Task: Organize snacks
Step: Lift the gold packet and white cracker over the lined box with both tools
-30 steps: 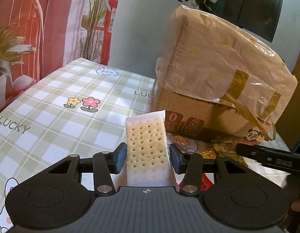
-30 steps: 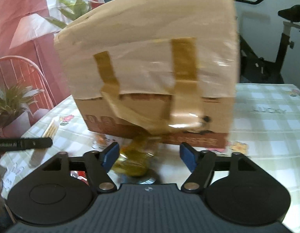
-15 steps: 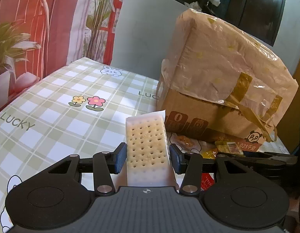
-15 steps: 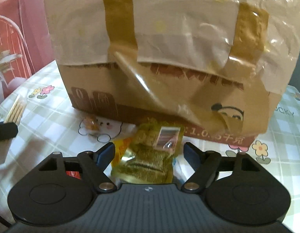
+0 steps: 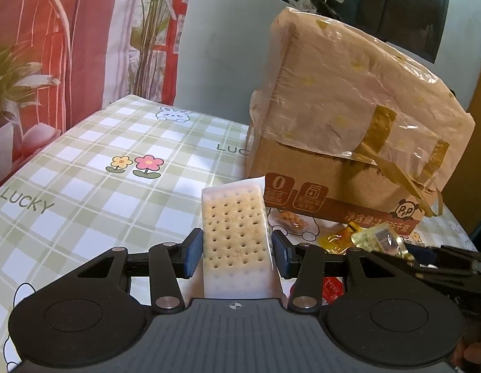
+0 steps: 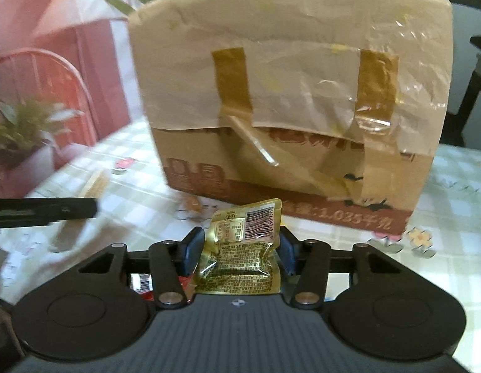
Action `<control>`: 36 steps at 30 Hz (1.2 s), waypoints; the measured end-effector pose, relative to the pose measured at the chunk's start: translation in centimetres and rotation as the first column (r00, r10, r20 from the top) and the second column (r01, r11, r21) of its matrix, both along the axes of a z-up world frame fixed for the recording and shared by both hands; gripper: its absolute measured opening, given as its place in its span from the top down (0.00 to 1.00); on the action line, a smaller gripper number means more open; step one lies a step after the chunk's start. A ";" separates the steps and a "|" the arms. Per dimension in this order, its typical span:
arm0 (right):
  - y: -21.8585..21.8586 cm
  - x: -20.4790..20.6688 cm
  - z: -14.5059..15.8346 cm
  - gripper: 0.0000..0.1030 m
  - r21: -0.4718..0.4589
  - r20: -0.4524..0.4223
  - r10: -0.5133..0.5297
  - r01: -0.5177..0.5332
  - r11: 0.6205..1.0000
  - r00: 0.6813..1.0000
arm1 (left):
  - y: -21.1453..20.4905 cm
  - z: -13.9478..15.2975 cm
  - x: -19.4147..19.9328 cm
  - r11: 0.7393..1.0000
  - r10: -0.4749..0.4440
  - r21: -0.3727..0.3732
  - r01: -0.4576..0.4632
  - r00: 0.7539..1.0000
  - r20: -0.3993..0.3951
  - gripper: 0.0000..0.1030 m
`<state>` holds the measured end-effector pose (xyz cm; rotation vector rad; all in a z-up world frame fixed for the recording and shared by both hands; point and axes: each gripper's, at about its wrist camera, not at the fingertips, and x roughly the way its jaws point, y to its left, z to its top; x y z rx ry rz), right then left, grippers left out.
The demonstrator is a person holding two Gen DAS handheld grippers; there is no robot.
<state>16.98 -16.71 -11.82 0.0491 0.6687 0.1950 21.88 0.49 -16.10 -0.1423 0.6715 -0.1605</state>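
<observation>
Snacks (image 5: 298,221) lie on checked tablecloth (image 5: 94,168) beside cardboard box (image 5: 349,143).

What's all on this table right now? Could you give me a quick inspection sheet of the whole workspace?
Surface: table with a green checked cloth, printed with flowers, bunnies and "LUCKY".
Job's things: cracker pack in the left tongs; gold snack packet in the right tongs; orange packet, small clear-wrapped snack and red packet lie on the cloth before the cardboard box.
Clutter: the box is taped, its top wrapped in plastic film.
Grippers: both tongs shut on their snacks.
Cables: nothing seen.
Surroundings: red curtain, potted plants, a chair back, dark window.
</observation>
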 end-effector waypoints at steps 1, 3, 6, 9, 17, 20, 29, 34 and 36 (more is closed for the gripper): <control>0.1 -0.3 0.1 0.48 0.008 0.001 0.010 -0.010 1.000 1.000 | -0.1 0.1 -0.1 1.000 -0.003 0.003 0.003 1.000 0.003 0.51; 0.0 -0.8 0.1 0.48 0.030 0.001 0.028 -0.028 0.999 1.000 | -0.3 0.4 -0.2 1.000 -0.006 0.008 0.006 1.000 0.008 0.51; -0.2 -1.2 0.7 0.48 0.060 0.013 0.034 -0.035 0.998 0.999 | -0.6 1.1 -0.5 1.000 -0.012 0.013 0.012 1.000 0.026 0.51; -0.6 -1.8 2.1 0.48 0.078 0.052 0.047 -0.051 0.996 0.998 | -0.9 2.9 -0.6 0.999 -0.032 0.022 0.030 0.996 0.079 0.51; -1.8 -2.1 8.6 0.48 0.091 0.262 0.081 -0.108 0.990 0.962 | -2.3 10.9 0.6 0.995 -0.099 0.038 0.092 0.952 0.289 0.51; -2.6 -1.7 11.3 0.48 0.118 0.337 0.069 -0.115 0.986 0.939 | -3.6 13.8 1.5 0.990 -0.139 0.043 0.133 0.923 0.360 0.51; -6.7 3.6 16.6 0.48 0.038 0.450 -0.059 0.047 0.998 0.891 | -9.3 16.5 8.4 0.974 -0.225 0.082 0.210 0.899 0.376 0.51; -8.7 6.4 15.8 0.48 0.008 0.418 -0.115 0.122 0.992 0.901 | -11.1 15.2 11.7 0.974 -0.226 0.090 0.207 0.917 0.330 0.51; -9.0 7.1 15.3 0.48 0.000 0.403 -0.115 0.125 0.992 0.908 | -11.6 14.5 12.7 0.971 -0.237 0.104 0.215 0.922 0.308 0.51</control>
